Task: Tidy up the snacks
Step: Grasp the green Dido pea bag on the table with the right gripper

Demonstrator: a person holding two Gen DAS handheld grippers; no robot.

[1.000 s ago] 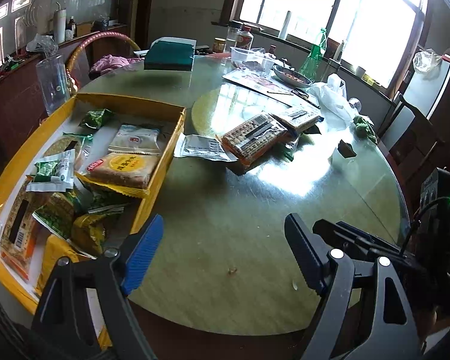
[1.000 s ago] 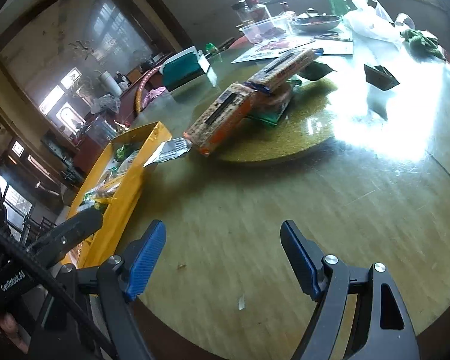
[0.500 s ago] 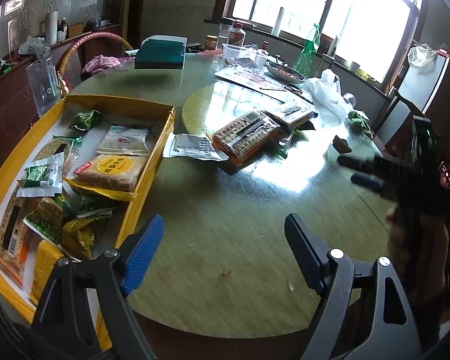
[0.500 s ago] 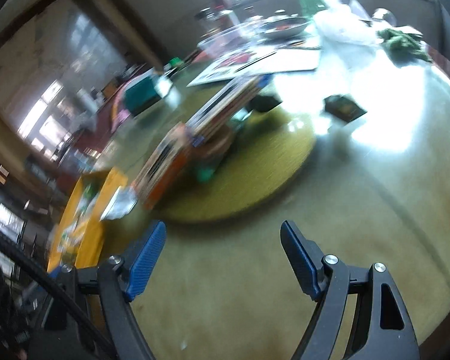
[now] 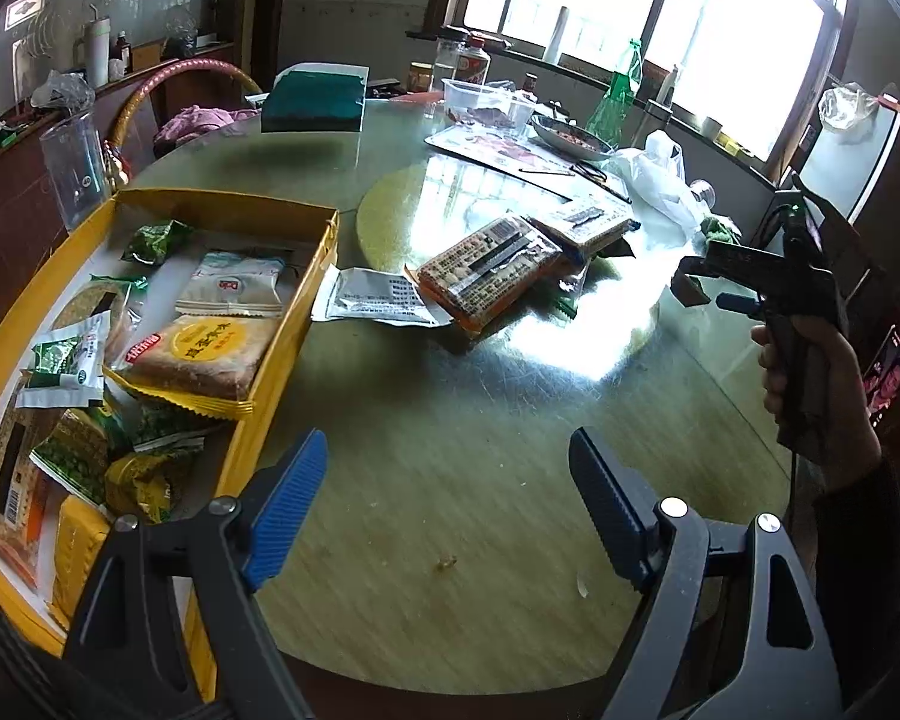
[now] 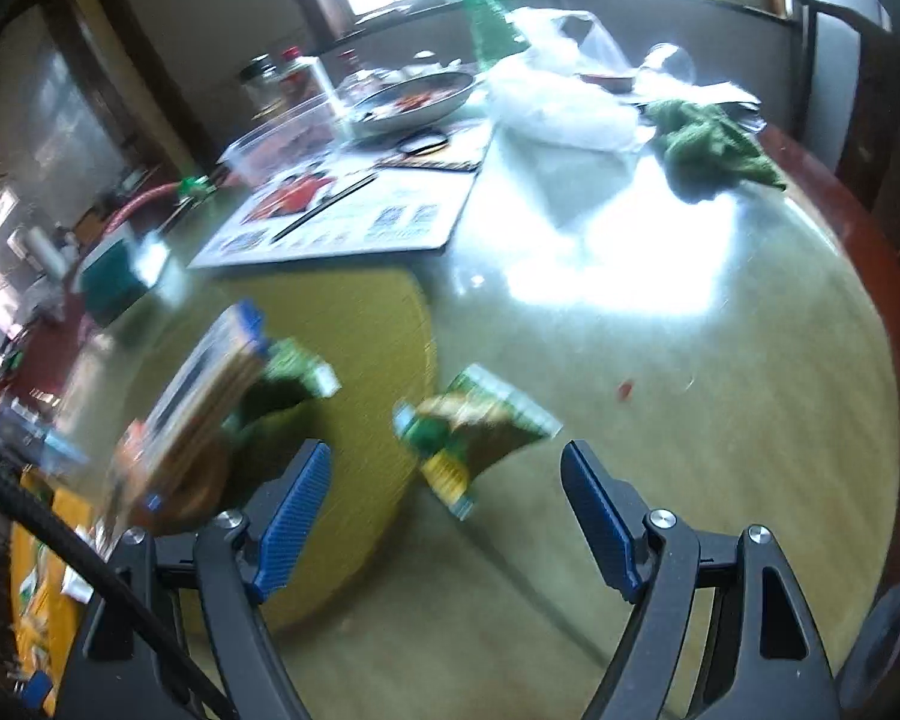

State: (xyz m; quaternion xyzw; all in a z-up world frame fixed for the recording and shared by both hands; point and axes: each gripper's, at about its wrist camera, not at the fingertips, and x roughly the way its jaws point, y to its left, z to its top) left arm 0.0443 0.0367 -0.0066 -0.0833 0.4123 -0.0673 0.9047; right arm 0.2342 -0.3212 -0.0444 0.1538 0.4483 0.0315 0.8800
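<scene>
A yellow box [image 5: 297,294] with several snack packets stands at the table's left. My left gripper [image 5: 450,507] hangs open and empty above the near table, beside the box. Orange biscuit packs [image 5: 489,273] and a white sachet [image 5: 378,300] lie on the round yellow turntable [image 5: 390,204]. The right gripper [image 5: 699,282], held in a hand, shows at the right of the left wrist view. In the right wrist view my right gripper [image 6: 444,516] is open, and a small green packet [image 6: 468,426] lies on the table just beyond its fingertips. The biscuit packs [image 6: 192,402] are blurred at left.
Farther back are a printed mat [image 6: 354,216], a metal dish [image 6: 414,102], a clear tub [image 5: 486,102], a white plastic bag [image 6: 558,102] and a green cloth [image 6: 714,150]. A teal box [image 5: 312,99] sits at the far side. The table's red-brown rim [image 6: 870,252] curves at right.
The right gripper has swung rightward across the table, from facing the yellow box to hovering at the small green packet. The left gripper has stayed put, still open.
</scene>
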